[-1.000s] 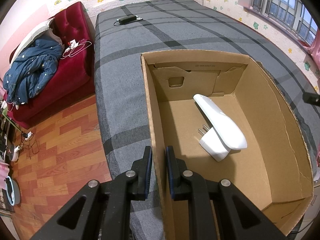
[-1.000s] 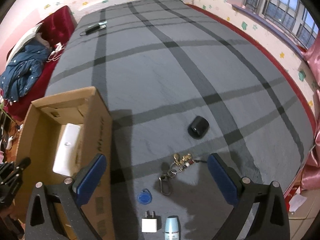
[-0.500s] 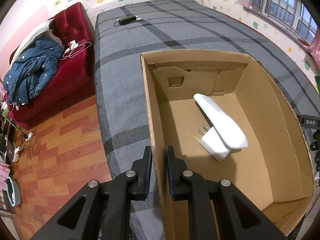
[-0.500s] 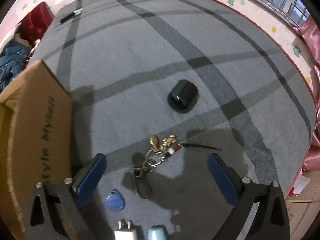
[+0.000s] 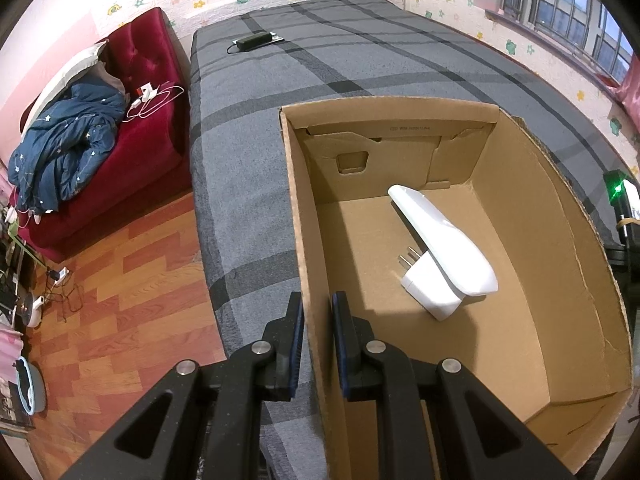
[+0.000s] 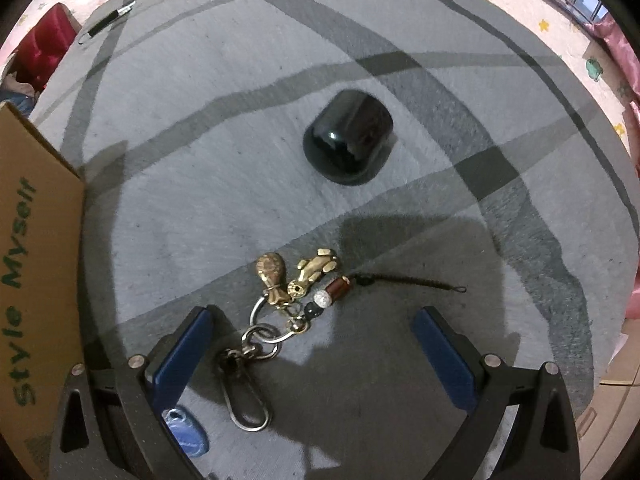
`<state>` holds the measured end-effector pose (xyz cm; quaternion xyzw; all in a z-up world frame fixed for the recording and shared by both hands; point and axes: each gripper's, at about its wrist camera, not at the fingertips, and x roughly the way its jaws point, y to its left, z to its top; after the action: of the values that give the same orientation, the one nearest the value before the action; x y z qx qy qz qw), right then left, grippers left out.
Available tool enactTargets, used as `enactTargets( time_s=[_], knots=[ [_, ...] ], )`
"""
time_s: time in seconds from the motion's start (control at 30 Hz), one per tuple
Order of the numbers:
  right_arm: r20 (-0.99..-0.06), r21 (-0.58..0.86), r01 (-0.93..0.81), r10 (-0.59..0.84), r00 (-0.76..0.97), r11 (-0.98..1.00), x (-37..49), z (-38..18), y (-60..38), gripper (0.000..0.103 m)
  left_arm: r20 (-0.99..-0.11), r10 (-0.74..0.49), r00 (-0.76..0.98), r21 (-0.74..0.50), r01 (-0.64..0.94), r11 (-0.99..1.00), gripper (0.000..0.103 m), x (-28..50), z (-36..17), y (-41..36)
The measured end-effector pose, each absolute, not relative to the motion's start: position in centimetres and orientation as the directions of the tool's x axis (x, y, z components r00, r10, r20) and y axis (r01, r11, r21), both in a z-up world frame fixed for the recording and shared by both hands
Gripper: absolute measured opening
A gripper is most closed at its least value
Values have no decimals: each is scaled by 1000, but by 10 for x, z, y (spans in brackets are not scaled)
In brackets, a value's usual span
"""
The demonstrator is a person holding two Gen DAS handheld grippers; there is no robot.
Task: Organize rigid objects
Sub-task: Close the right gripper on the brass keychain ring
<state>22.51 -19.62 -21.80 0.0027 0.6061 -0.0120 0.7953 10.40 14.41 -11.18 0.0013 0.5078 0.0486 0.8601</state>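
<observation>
My left gripper (image 5: 317,316) is shut on the left wall of an open cardboard box (image 5: 298,208) that stands on the grey striped bed. Inside the box lie a long white device (image 5: 440,236) and a white plug adapter (image 5: 428,292) under it. My right gripper (image 6: 312,344) is open, low over the bed, with a keychain (image 6: 280,304) of brass charms and a carabiner between its fingers. A black rounded case (image 6: 348,140) lies beyond the keychain. A blue key fob (image 6: 186,430) shows behind the left finger.
The box's outer wall (image 6: 28,260) stands just left of my right gripper. A black charger (image 5: 254,42) lies at the far end of the bed. A red sofa (image 5: 120,120) with a blue jacket and wooden floor (image 5: 120,300) are left of the bed.
My right gripper has moved down and forward toward the keychain, which now lies between its fingers. The white adapter and bottle have left its view. My left gripper has not moved.
</observation>
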Motion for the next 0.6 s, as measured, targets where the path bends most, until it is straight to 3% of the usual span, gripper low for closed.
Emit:
enactTargets(
  time_s=[0.6],
  knots=[
    [-966, 61, 35, 50, 255, 998, 238, -239, -211, 103, -873, 87, 481, 52, -85, 995, 15, 104, -112, 144]
  ],
)
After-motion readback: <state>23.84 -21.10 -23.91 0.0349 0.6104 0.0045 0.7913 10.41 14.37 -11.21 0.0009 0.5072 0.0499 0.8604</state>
